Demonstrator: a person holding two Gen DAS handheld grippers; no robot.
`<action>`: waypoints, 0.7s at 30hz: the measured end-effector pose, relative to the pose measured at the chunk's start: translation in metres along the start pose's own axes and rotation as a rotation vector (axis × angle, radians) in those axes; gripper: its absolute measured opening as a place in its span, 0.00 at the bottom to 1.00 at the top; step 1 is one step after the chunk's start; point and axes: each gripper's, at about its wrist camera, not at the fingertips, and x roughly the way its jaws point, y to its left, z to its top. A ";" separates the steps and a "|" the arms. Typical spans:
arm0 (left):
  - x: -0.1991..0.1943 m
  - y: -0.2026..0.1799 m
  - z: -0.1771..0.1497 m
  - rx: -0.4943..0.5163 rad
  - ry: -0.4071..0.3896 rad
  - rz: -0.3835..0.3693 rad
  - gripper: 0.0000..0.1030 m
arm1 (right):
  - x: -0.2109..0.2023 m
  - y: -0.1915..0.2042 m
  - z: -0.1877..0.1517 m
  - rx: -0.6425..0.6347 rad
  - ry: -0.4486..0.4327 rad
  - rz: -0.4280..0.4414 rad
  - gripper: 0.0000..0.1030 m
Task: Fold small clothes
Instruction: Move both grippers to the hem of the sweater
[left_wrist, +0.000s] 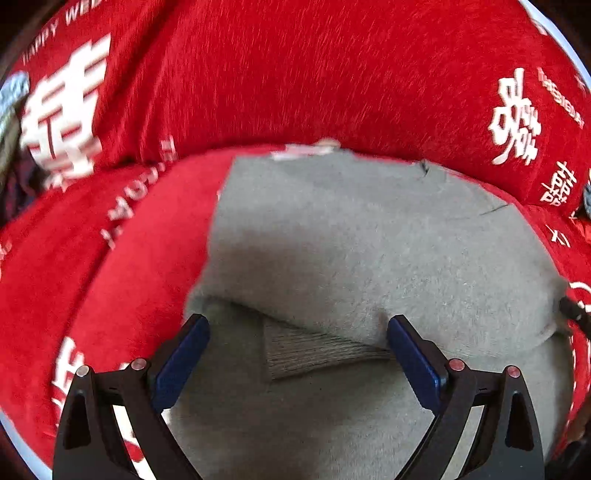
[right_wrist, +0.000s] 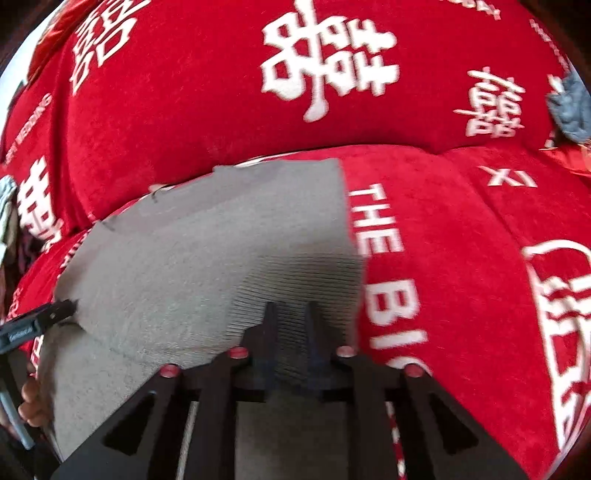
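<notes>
A small grey knit garment (left_wrist: 369, 240) lies on a red cloth with white characters (left_wrist: 295, 74). In the left wrist view my left gripper (left_wrist: 297, 336) is open, its blue-padded fingers (left_wrist: 184, 354) spread over a folded layer with a ribbed cuff (left_wrist: 314, 350). In the right wrist view my right gripper (right_wrist: 291, 314) is shut on the garment's ribbed hem (right_wrist: 295, 280) and holds that edge up. The left gripper's tip (right_wrist: 55, 312) shows at the garment's left edge in the right wrist view.
The red cloth (right_wrist: 443, 258) covers a cushioned seat and backrest all around the garment. A grey rumpled cloth (right_wrist: 570, 107) lies at the far right. A hand (right_wrist: 31, 402) shows at the lower left in the right wrist view.
</notes>
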 end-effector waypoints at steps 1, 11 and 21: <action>-0.005 -0.003 0.001 0.002 -0.013 -0.020 0.95 | -0.009 0.005 0.000 -0.010 -0.033 -0.020 0.67; 0.013 -0.034 -0.015 0.108 0.021 -0.038 0.96 | 0.021 0.106 -0.022 -0.291 0.076 0.094 0.85; -0.012 0.003 -0.065 0.075 -0.026 0.044 0.99 | 0.012 0.087 -0.049 -0.331 0.080 0.025 0.89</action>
